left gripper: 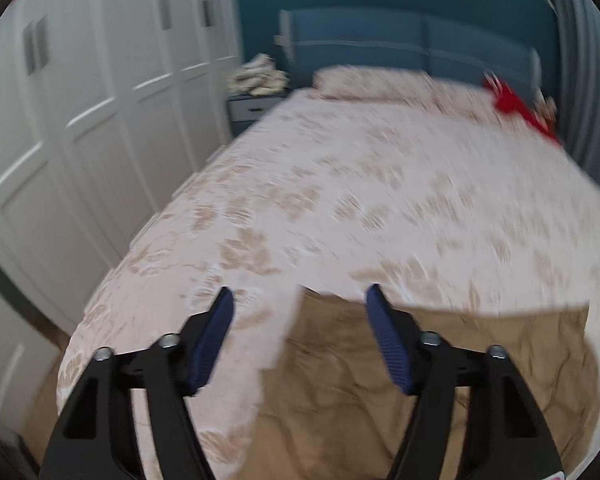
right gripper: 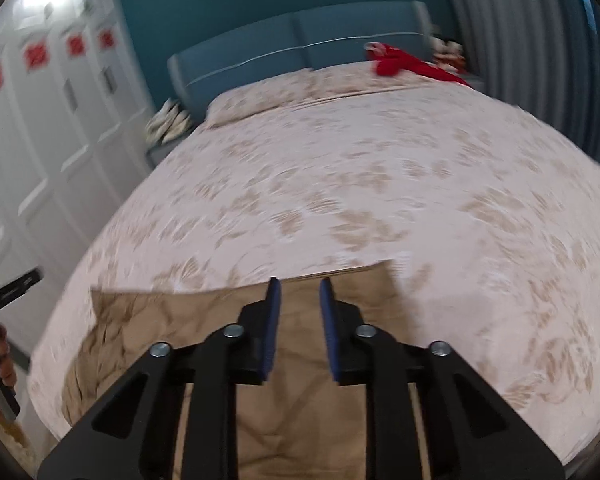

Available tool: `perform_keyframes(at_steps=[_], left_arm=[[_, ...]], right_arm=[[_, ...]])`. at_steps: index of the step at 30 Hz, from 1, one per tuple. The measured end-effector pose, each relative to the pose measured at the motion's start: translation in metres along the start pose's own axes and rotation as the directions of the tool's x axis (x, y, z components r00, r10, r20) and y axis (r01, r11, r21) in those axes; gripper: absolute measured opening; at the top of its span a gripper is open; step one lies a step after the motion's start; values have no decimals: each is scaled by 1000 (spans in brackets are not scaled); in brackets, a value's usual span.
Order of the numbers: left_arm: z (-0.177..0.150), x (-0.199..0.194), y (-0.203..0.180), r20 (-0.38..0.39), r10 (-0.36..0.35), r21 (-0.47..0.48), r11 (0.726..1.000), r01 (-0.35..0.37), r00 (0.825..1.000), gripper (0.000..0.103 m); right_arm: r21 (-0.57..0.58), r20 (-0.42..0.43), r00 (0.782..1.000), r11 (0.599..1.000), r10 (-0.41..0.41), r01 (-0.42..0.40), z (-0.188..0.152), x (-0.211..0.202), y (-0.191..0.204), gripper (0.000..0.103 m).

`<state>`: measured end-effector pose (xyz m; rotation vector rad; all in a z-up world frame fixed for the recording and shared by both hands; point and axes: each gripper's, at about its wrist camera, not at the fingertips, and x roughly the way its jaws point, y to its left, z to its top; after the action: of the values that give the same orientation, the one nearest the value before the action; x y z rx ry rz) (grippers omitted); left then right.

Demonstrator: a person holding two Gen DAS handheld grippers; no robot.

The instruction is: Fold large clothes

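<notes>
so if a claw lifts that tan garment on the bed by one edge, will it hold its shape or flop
The tan garment will likely flop: it lies flat and creased on the bed, so it looks like thin, soft cloth. It is wide, so one pinched edge would probably leave the rest dragging. Both the left claw and right claw gripping may keep it spread.

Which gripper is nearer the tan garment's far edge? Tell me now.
Right, by a small margin. The right gripper hangs over the tan garment with its tips about at the far edge. The left gripper hangs wide open over the garment's left corner, near the bedspread.
</notes>
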<state>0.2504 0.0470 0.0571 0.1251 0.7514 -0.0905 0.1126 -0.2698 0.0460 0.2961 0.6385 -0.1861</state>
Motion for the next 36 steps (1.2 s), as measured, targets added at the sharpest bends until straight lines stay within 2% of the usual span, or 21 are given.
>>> perform_keyframes(at_steps=[1, 2, 5, 9, 13, 16, 23, 36], left_arm=[[-5, 7, -17, -30, -22, 18, 1000, 23, 999, 52], [-10, 15, -27, -60, -43, 20, 999, 44, 997, 43], [-18, 44, -62, -145, -90, 1, 996, 92, 985, 34], [-29, 70, -89, -181, -59, 25, 998, 64, 982, 31], [-45, 97, -100, -227, -54, -5, 999, 54, 972, 30], [-61, 110, -106, -219, -34, -4, 999, 33, 975, 30], [-79, 123, -118, -161, 26, 34, 999, -21, 987, 30], [-90, 134, -129, -100, 84, 59, 995, -78, 991, 30]], right_arm=[[-35, -9, 1000, 999, 1, -1, -2, 7, 16, 17], [-58, -17, 1000, 998, 4, -5, -4, 13, 27, 17], [-109, -45, 999, 994, 22, -27, -9, 36, 59, 17], [-141, -84, 996, 990, 4, -16, -20, 72, 82, 16], [-115, -133, 991, 993, -17, 2, -39, 103, 81, 16], [-107, -158, 987, 994, -28, 11, -57, 121, 76, 16], [-132, -155, 987, 991, -41, 20, -78, 141, 76, 14], [-159, -124, 990, 986, -70, 50, -93, 157, 79, 13]])
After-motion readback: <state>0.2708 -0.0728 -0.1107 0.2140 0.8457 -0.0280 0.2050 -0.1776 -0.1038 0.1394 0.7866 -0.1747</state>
